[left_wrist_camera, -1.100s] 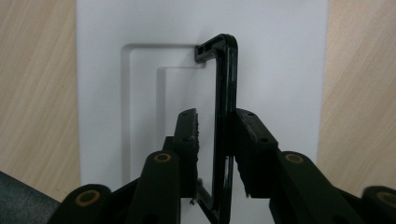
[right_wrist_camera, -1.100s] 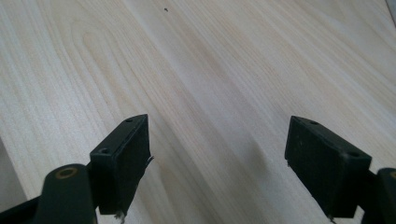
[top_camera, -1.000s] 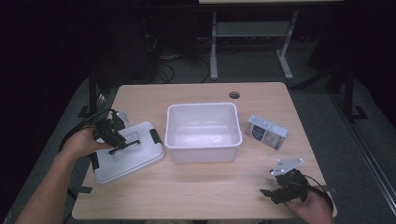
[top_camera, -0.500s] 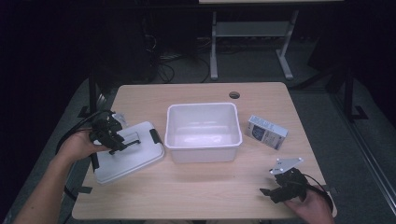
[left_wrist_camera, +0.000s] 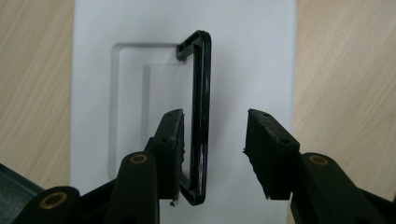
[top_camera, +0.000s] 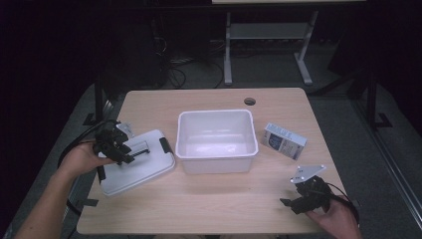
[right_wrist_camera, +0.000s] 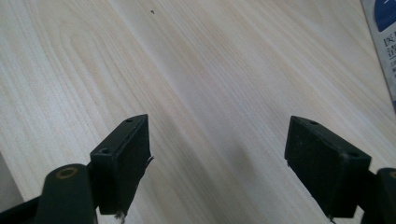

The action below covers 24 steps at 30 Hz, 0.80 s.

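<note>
Since a moment ago, almost nothing on the table has moved, but the left gripper (left_wrist_camera: 212, 140) has been opening its jaws. They had been closer together around the black handle (left_wrist_camera: 201, 93) of the white lid (top_camera: 137, 164). Now the handle stands between the jaws, just beside one pad, and the other pad is well away from it. So the left gripper looks like it is letting go, not holding on.

The lid lies flat on the wooden table (top_camera: 209, 209), on the person's left side, just beside the white tub (top_camera: 216, 139). The tub sits in the middle with nothing on top of it. A small blue and white box (top_camera: 283, 141) lies on the other side of the tub.

The right gripper (right_wrist_camera: 217, 163) is down near the front edge of the table, in the person's right hand. Its jaws are spread wide with nothing between them, just bare wood below.

The step in hand seems to be putting the lid down after taking it off the tub. Next, the left gripper probably needs to lift up and away from the handle without bumping it. After that, the box looks like the likely thing to go into the tub, and the right gripper is nearest to it.
</note>
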Tool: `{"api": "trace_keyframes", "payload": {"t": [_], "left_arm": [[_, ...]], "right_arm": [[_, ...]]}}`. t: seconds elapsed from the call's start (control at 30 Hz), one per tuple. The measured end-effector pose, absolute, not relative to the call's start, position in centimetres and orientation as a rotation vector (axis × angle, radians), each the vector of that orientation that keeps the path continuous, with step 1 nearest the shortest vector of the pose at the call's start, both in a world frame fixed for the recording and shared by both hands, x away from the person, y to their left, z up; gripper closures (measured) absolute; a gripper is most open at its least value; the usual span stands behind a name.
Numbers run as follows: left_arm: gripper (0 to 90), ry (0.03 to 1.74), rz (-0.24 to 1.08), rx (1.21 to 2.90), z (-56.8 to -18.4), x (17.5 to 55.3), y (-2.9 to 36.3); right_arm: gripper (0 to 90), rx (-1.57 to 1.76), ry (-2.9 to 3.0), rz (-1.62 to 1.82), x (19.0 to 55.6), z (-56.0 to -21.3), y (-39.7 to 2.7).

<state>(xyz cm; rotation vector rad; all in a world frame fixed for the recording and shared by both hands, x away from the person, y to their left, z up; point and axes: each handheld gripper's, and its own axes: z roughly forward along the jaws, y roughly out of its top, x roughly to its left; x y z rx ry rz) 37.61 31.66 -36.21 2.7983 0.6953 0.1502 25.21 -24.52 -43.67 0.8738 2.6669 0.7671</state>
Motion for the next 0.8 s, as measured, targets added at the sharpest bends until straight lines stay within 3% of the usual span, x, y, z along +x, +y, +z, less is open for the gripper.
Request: {"api": "trace_keyframes", "payload": {"t": [0.8], "left_arm": [[50.8, 0.693, 0.199, 2.77, -35.5, 36.7, 31.9]], "right_arm": [[18.2, 0.911, 2.688, 0.646, 27.7, -40.2, -26.2]]}}
